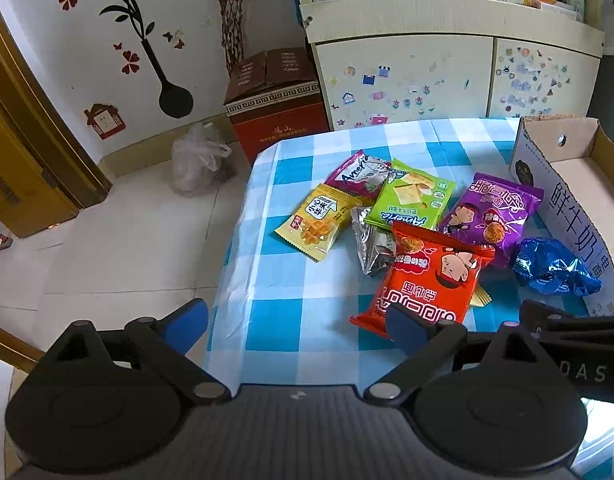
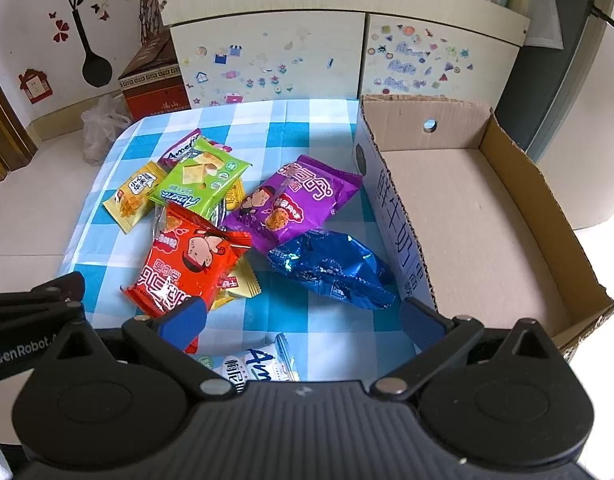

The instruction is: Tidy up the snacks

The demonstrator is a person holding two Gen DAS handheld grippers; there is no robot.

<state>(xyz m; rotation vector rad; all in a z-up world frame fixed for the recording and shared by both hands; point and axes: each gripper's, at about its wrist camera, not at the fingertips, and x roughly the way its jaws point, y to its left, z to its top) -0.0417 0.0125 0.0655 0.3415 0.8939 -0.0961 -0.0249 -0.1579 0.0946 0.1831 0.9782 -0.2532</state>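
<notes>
Several snack packets lie on a blue-checked table [image 1: 291, 288]: a red packet [image 1: 423, 284] [image 2: 187, 264], a purple one [image 1: 491, 212] [image 2: 295, 200], a green one [image 1: 407, 196] [image 2: 195, 184], a yellow one [image 1: 315, 220] [image 2: 131, 196], a crumpled blue foil bag [image 1: 551, 266] [image 2: 335, 272] and a white packet [image 2: 259, 364] near the front edge. An open cardboard box [image 2: 467, 216] [image 1: 567, 196] stands at the right, with nothing in it. My left gripper [image 1: 297, 324] is open above the table's front left, near the red packet. My right gripper [image 2: 303, 320] is open, just short of the blue bag.
A cream cabinet [image 2: 347, 52] with stickers stands behind the table. A red carton [image 1: 275, 104] and a plastic bag [image 1: 199, 160] sit on the tiled floor at the left. A wooden door [image 1: 23, 160] is at far left.
</notes>
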